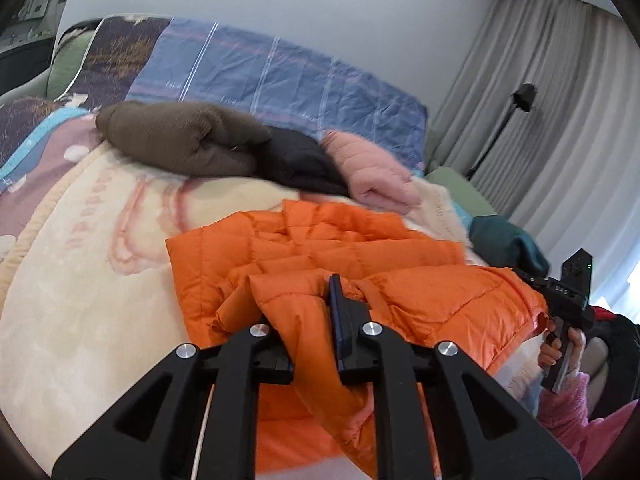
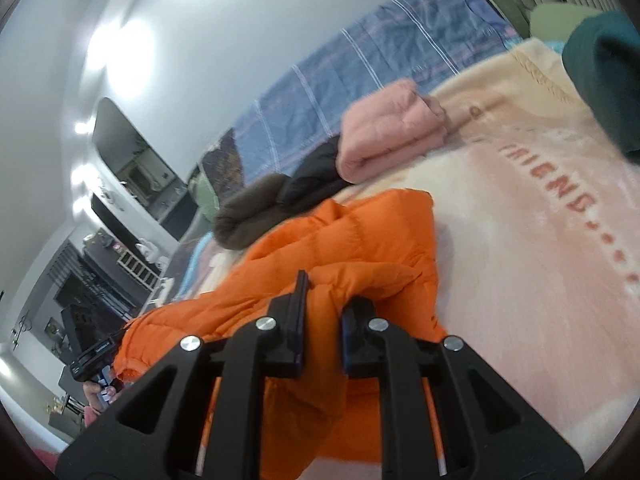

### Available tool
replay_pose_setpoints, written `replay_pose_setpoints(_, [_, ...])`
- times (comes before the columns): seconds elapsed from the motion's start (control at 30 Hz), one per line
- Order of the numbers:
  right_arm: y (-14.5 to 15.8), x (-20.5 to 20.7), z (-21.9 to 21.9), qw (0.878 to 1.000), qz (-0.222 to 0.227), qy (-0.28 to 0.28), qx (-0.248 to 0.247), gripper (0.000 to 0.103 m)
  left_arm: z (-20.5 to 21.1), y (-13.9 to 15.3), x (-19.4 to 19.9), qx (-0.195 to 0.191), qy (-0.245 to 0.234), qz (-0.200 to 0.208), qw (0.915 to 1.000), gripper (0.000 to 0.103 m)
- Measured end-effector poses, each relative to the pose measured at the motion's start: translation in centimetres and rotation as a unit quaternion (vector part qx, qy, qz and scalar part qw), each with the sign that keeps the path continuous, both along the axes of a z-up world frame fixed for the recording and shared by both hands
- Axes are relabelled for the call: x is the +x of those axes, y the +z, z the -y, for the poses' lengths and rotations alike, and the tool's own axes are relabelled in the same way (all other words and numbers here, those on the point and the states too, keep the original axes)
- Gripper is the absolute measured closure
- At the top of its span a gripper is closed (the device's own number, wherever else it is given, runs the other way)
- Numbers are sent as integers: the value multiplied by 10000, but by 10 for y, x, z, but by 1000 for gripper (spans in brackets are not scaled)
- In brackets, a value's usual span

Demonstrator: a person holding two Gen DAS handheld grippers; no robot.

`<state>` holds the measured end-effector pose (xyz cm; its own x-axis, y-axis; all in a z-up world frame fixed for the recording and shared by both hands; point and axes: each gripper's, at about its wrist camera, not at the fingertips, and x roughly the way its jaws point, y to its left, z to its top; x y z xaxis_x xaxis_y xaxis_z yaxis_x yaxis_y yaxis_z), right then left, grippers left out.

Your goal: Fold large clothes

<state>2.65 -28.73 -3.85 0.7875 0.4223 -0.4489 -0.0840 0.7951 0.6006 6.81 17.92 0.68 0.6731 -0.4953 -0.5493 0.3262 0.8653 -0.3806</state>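
Note:
An orange quilted puffer jacket [image 1: 320,248] lies partly folded on a cream and pink blanket [image 1: 88,280] on the bed. My left gripper [image 1: 308,312] is shut on a fold of the jacket's near edge. My right gripper [image 2: 324,312] is shut on another part of the jacket [image 2: 352,248] near its edge. In the left wrist view the right gripper's body [image 1: 568,300] shows at the right, held by a hand. In the right wrist view the left gripper's body [image 2: 94,360] shows at the lower left.
Folded clothes lie in a row at the far side: brown fleece [image 1: 180,140], a black garment [image 1: 296,160] and a pink padded one [image 1: 372,172]. A dark teal garment [image 1: 508,240] lies at the right edge. A blue plaid quilt [image 1: 280,68] lies along the wall. Curtains and a lamp stand [image 1: 500,120] are at the right.

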Motion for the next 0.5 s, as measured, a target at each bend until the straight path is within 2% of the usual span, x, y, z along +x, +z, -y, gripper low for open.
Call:
replay_pose_setpoints(0.13, [-22,31,-6,9992,-298,-129,-236,86,-1,-32,41,7,144,-421,9990,88])
replay_pose_setpoints(0.3, [-30,42,-5,9986,-411,-160,-292,82,-3,-47,58,-186,162,-630,9977,85])
replay_pose_setpoints(0.33, [-29,41,-4,9987,-412,-145,-276,75,-4,-46,58,-208,141,-622,9977,82])
replay_pose_setpoints(0.37, [-26,38,-2,9988,-400,-135,-243,61,-4,-44,57,-216,128,-604,9979,81])
replay_pose_setpoints(0.43, [-18,30,0,9990,-305,-194,-263,42,-6,-36,49,-248,126,-507,9983,73])
replay_pose_setpoints(0.47, [-12,21,0,9990,-180,-224,-348,38,-8,-32,44,-250,140,-447,9986,69])
replay_pose_setpoints(0.5, [-7,16,-1,9988,-117,-218,-417,38,-8,-28,40,-249,157,-381,9988,56])
